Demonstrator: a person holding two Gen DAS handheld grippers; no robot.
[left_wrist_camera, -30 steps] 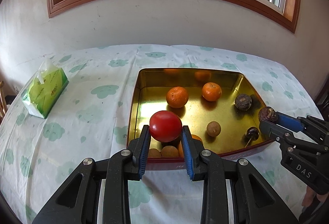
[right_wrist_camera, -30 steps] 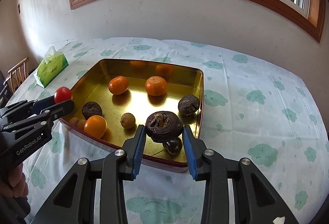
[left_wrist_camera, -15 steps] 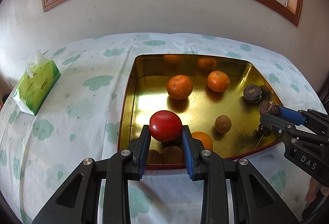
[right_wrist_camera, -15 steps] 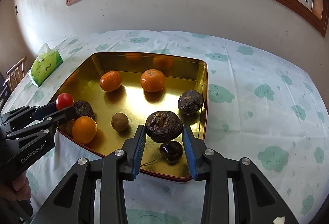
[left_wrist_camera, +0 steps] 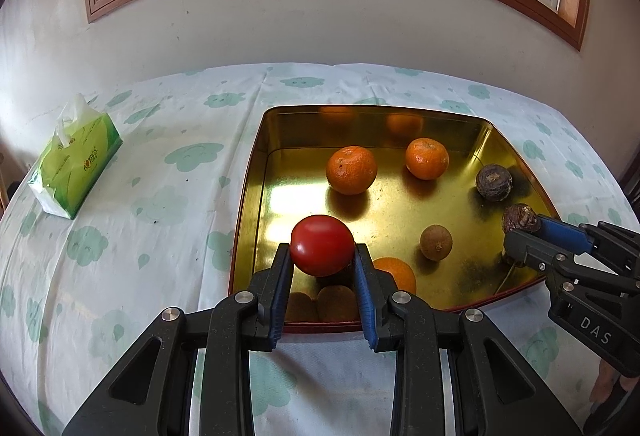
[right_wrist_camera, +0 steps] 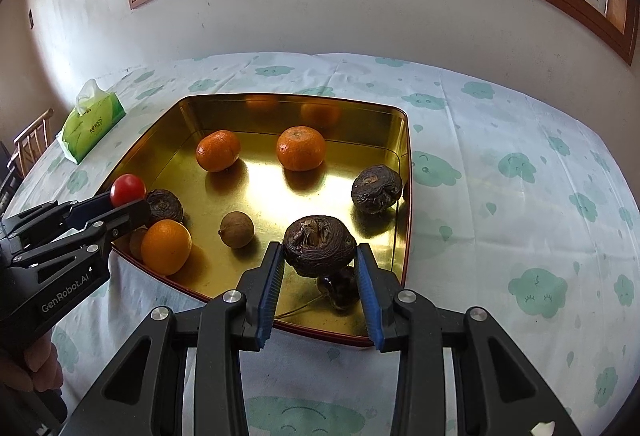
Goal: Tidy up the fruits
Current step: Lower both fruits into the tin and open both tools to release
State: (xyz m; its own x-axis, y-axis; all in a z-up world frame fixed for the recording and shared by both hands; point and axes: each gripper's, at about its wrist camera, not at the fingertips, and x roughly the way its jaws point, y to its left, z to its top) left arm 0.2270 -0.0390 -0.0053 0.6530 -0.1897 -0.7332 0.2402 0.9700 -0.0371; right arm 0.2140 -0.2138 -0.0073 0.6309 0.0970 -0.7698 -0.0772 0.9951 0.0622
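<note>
The left gripper (left_wrist_camera: pixel 322 256) is clamped on a red tomato (left_wrist_camera: pixel 322 244), its two blue pads pressing the tomato's sides. It holds the tomato above the near left corner of the gold tray (left_wrist_camera: pixel 256 195), over a few brown fruits lying there. The right gripper (right_wrist_camera: pixel 319 256) is clamped the same way on a dark wrinkled fruit (right_wrist_camera: pixel 319 244), held above the near right part of the tray, just over a small dark fruit with a stem (right_wrist_camera: pixel 340 286).

On the tray floor lie two tangerines (left_wrist_camera: pixel 351 169) near the far side, a second wrinkled dark fruit (right_wrist_camera: pixel 376 188) by the right wall, a small brown round fruit (right_wrist_camera: pixel 237 230) near the middle and an orange (right_wrist_camera: pixel 166 246) at the near left. A third dark fruit sits beside the orange, partly hidden behind the left gripper in the right wrist view.

The tray rests on a tablecloth (right_wrist_camera: pixel 520 163) printed with green clouds. A green tissue pack (left_wrist_camera: pixel 76 165) lies well to the tray's left.
</note>
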